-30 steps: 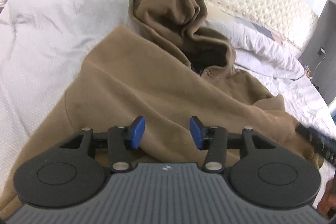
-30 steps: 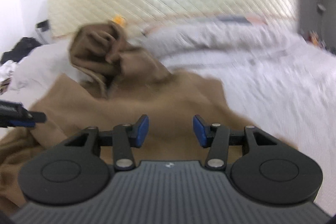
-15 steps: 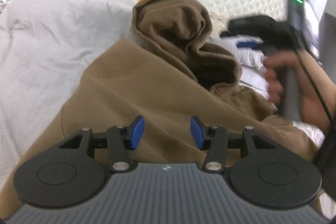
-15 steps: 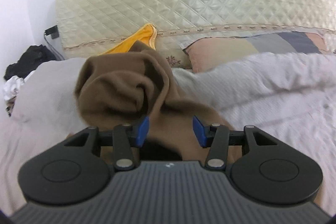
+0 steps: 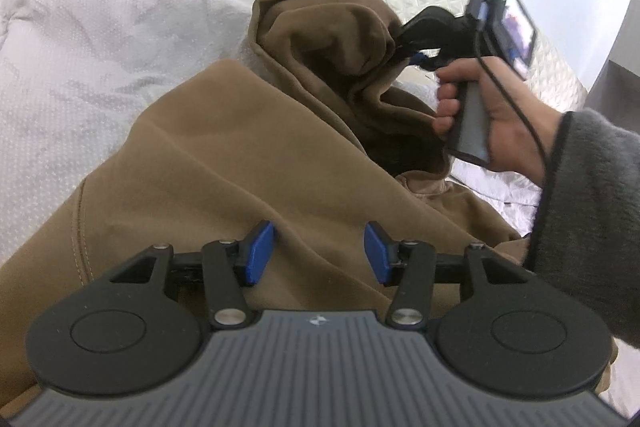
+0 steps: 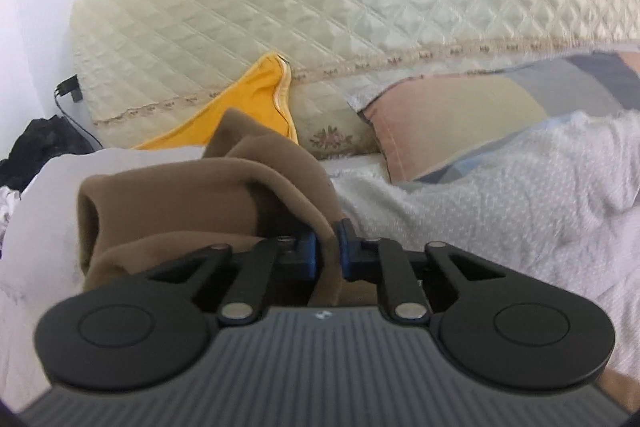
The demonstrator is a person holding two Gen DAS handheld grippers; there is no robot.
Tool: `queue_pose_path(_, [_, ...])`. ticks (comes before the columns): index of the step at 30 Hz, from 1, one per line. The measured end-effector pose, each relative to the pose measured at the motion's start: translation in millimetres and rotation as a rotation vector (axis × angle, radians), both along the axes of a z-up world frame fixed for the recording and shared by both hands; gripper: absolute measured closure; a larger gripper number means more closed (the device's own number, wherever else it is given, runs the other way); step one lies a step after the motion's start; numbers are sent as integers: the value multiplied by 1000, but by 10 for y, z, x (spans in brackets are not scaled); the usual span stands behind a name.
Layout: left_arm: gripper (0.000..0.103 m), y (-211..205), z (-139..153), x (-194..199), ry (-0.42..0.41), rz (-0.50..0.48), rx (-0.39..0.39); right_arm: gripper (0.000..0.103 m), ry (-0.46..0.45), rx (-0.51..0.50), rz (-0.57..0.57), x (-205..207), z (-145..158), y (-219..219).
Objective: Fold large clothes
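Note:
A large brown hoodie lies spread on the bed, its hood bunched up toward the headboard. My left gripper hovers open just above the hoodie's back, nothing between its blue pads. In the left wrist view my right gripper, held by a hand, bites the hood's right edge. The right wrist view shows that right gripper shut on a fold of the hood, brown cloth pinched between the blue pads.
A quilted cream headboard stands behind the bed. A yellow cloth and a patchwork pillow lie against it. White bedding surrounds the hoodie. Dark clothes sit at the far left. A grey sleeve crosses the right side.
My right gripper swept in toward the hood and shut on its edge. The left gripper sank slightly toward the hoodie's back and stayed open.

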State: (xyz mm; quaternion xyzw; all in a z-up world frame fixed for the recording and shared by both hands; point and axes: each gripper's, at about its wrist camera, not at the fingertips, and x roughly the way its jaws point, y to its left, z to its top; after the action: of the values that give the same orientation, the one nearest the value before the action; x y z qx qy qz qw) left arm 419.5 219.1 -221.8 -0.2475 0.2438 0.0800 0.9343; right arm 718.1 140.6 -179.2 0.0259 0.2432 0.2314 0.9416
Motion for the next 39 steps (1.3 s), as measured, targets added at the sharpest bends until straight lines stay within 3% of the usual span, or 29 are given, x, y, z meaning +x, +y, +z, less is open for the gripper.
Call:
queue_pose_path(8, [47, 40, 73, -130, -11, 72, -56, 94, -133, 4, 94, -947, 765, -354])
queue_pose_path(15, [47, 303, 188, -361, -46, 167, -192, 95, -204, 63, 31, -1692, 1422, -1083])
queue_pose_path(21, [47, 268, 318, -629, -110, 186, -206, 95, -230, 114, 28, -2390, 1696, -1653])
queue_pose_path(27, [47, 195, 361, -933, -111, 154, -298, 95, -231, 135, 54, -3191, 1354, -2112])
queue_pose_path(32, [47, 62, 510, -1228, -131, 110, -291, 96, -207, 148, 27, -3710, 799, -2442])
queue_pose_path(34, [46, 46, 521, -1291, -132, 95, -325, 96, -159, 134, 9, -3833, 524, -2551])
queue_pose_path(36, [44, 25, 492, -1324, -118, 82, -374, 96, -52, 93, -20, -3832, 252, -2609])
queue_pose_path(39, [44, -75, 408, -1331, -56, 81, -404, 96, 59, 48, -56, -3804, 11, -2623])
